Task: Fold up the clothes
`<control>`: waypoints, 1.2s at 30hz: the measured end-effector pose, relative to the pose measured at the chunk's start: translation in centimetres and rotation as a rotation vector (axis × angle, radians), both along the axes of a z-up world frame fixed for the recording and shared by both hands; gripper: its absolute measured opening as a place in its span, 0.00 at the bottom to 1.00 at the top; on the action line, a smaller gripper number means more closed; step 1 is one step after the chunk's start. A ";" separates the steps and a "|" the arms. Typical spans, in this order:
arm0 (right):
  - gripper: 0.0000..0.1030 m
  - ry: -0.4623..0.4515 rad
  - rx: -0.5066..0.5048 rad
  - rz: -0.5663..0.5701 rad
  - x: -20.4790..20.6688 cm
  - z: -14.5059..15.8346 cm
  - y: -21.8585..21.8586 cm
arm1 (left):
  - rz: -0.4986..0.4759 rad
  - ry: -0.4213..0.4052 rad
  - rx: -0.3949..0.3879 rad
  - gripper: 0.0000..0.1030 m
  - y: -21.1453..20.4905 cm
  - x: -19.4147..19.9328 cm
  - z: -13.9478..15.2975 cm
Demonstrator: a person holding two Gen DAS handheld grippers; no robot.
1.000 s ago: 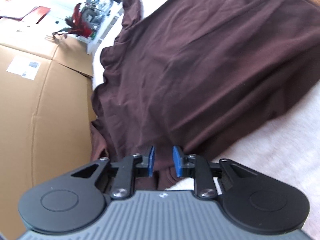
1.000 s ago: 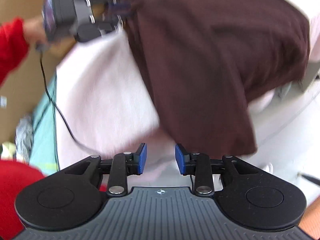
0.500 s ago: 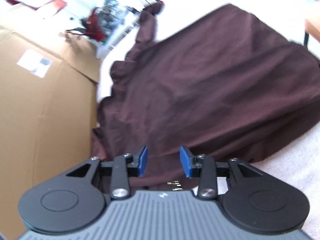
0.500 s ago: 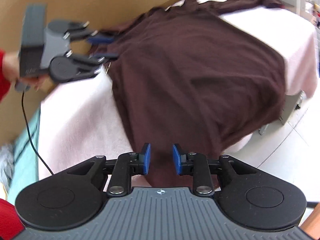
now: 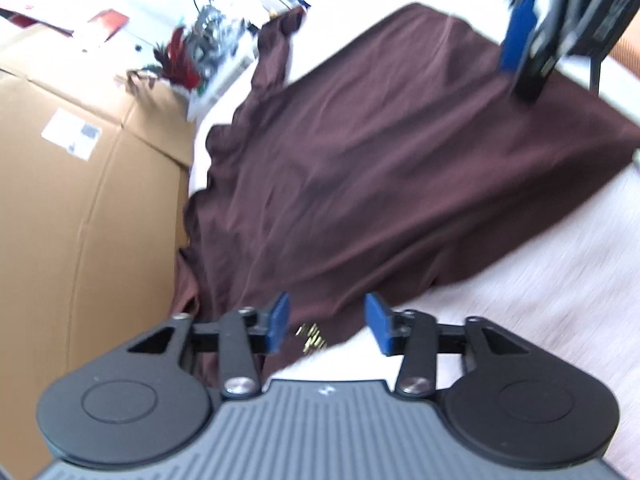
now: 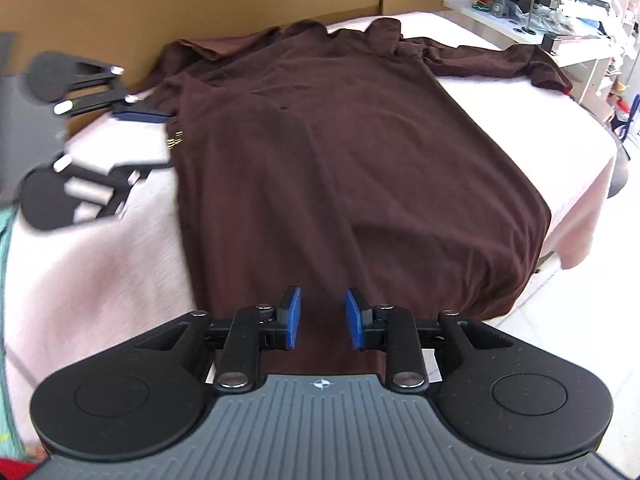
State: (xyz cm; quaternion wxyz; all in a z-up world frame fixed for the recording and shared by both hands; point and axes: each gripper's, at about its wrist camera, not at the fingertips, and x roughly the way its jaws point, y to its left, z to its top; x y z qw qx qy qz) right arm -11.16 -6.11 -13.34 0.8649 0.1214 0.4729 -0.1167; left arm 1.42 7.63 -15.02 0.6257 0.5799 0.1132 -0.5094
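Right gripper (image 6: 322,318) is parted over the shirt (image 6: 340,168) hem, empty; left gripper (image 5: 325,324) is wider, empty, at its side edge. We see the shirt spread flat on the table (image 6: 100,264), with one sleeve (image 6: 492,62) out; we judge folding remains.

The shirt (image 6: 340,168) is plain dark brown with a small gold mark (image 6: 174,140) near one edge. It lies on a pale pink cover (image 6: 100,264). Both grippers (image 6: 322,318) (image 5: 326,322) have blue pads on black arms, and the cardboard box (image 5: 80,208) is tan.
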 end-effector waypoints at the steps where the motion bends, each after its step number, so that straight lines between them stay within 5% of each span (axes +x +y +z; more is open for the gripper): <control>1: 0.27 0.013 -0.001 0.001 0.5 -0.1 -0.1 | -0.001 0.011 -0.013 0.49 -0.1 -0.4 0.1; 7: 0.28 0.051 0.009 0.010 1.4 -0.5 -0.2 | 0.049 0.052 -0.066 0.49 -0.3 -2.2 -0.2; 16: 0.34 0.051 0.036 0.049 1.9 -0.7 -0.5 | 0.413 0.167 -0.198 0.53 0.5 -1.8 0.4; 18: 0.38 0.067 0.039 0.092 2.2 -0.6 -0.5 | 0.494 0.193 -0.227 0.59 0.7 -1.7 0.5; 22: 0.66 0.087 0.124 0.181 3.1 -0.6 -1.1 | 0.632 0.215 -0.264 0.61 0.9 -1.8 0.8; 31: 0.48 -0.006 0.218 0.266 3.7 1.6 -4.9 | 0.921 0.200 -0.326 0.74 0.4 -2.6 1.4; 34: 0.13 -0.034 0.203 0.276 4.1 1.6 -6.4 | 0.996 0.228 -0.364 0.70 0.3 -3.5 1.7; 36: 0.07 -0.031 0.177 0.298 4.5 1.4 -7.1 | 1.036 0.251 -0.384 0.63 0.0 -4.2 1.7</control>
